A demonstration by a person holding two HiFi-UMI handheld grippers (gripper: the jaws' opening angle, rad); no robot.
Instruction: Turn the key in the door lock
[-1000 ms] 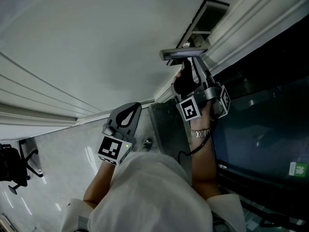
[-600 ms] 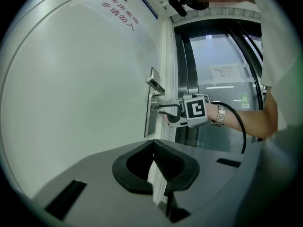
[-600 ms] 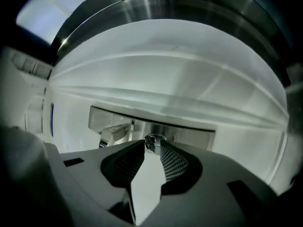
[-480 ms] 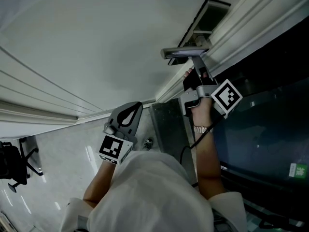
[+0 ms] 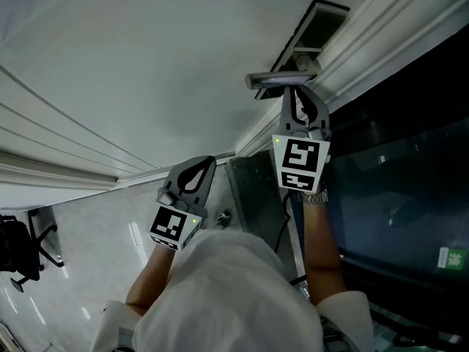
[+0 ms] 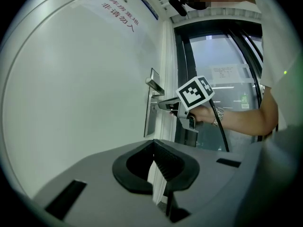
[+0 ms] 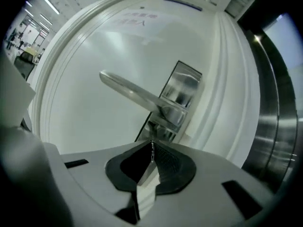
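**Right gripper [image 5: 294, 91] nipping the key [image 7: 151, 148]**

The head view is showing only this gripper reaching up under the door handle [image 5: 282, 79], which is hiding the key. The right gripper view is showing its jaws, just closing, pinching the thin key at their tips, against the lock plate [image 7: 179, 96]. The left gripper [image 6: 154, 144] is hanging well aside, jaws together on nothing.

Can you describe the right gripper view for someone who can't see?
The right gripper, whose jaws have just been closing, pinches what looks like a thin key below a silver door handle on a white door.
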